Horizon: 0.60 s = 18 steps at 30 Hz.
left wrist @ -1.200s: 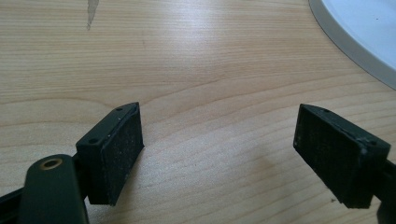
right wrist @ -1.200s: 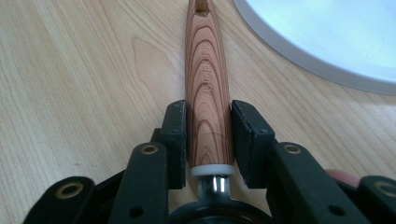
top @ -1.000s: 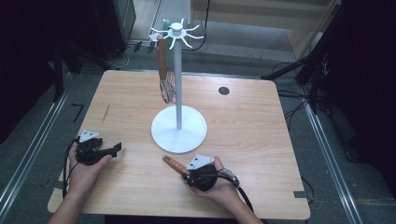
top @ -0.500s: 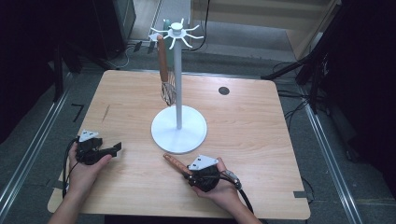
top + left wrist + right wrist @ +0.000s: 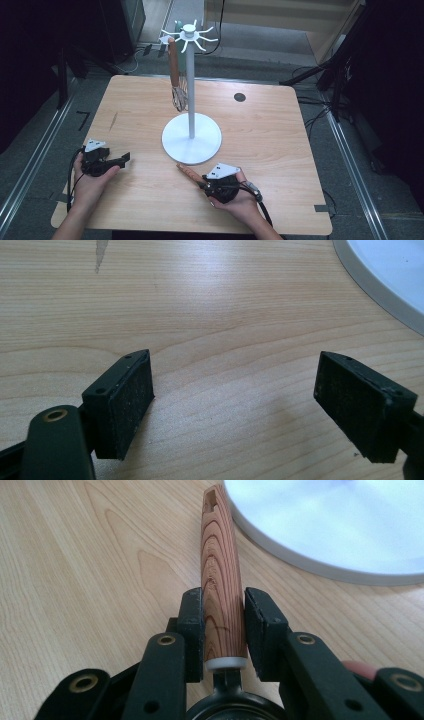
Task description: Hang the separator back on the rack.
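Note:
A utensil with a wooden handle [image 5: 189, 173] lies on the table just in front of the white stand's round base [image 5: 191, 142]. My right gripper [image 5: 204, 183] has just been closing its jaws. In the right gripper view the pads [image 5: 194, 625] press both sides of the handle [image 5: 220, 570] near its white collar, and the slotted handle tip points toward the stand base [image 5: 340, 525]. My left gripper [image 5: 124, 159] rests at the table's front left, open, with bare wood between its pads [image 5: 125, 400]. A whisk [image 5: 176, 85] with a wooden handle hangs from the stand's top hooks.
The stand's pole [image 5: 190, 80] rises mid-table, and its base edge [image 5: 390, 270] shows in the left gripper view. A small dark round cap [image 5: 240, 97] sits at the back right of the tabletop. Dark equipment and cables surround the table.
The right hand and the wooden handle have shifted very slightly to the right. The left hand has stayed where it was.

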Motion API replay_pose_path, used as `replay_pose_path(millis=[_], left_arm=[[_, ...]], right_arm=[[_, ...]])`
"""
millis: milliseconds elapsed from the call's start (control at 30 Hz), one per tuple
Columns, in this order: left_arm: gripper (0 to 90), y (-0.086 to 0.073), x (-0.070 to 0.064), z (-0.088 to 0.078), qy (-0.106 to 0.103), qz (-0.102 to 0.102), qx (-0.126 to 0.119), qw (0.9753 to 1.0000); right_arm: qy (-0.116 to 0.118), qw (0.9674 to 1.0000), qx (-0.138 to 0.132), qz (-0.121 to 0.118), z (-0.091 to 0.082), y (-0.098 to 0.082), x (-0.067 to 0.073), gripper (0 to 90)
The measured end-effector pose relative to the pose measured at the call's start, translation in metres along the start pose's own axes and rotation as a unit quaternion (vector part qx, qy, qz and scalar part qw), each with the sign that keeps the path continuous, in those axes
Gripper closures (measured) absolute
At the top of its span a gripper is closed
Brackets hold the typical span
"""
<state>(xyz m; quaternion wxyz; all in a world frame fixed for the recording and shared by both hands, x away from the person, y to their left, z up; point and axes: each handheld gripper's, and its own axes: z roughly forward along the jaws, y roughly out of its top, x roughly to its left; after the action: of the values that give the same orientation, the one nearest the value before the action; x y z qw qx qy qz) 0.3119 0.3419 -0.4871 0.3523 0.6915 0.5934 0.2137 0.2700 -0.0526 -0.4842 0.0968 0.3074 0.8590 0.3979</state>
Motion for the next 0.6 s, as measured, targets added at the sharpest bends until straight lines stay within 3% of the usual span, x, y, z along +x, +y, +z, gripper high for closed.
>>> replay_pose_path(millis=[67,367,600], left_arm=[[16.5,0.0000,0.0000,0.0000,0.000,0.000,0.000,1.0000],[16.6,0.0000,-0.0001,0.0001,0.000,-0.001,-0.001,1.0000],[16.6,-0.0001,-0.0003,0.0001,0.001,0.001,0.000,1.0000]], right_arm=[[0.000,0.9999,0.014,0.002,0.0029,-0.0009,-0.0020,71.8],[0.004,0.9998,0.016,0.011,0.0041,-0.0014,-0.0065,71.2],[-0.009,0.9996,0.028,0.002,0.0069,0.0015,-0.0037,69.9]])
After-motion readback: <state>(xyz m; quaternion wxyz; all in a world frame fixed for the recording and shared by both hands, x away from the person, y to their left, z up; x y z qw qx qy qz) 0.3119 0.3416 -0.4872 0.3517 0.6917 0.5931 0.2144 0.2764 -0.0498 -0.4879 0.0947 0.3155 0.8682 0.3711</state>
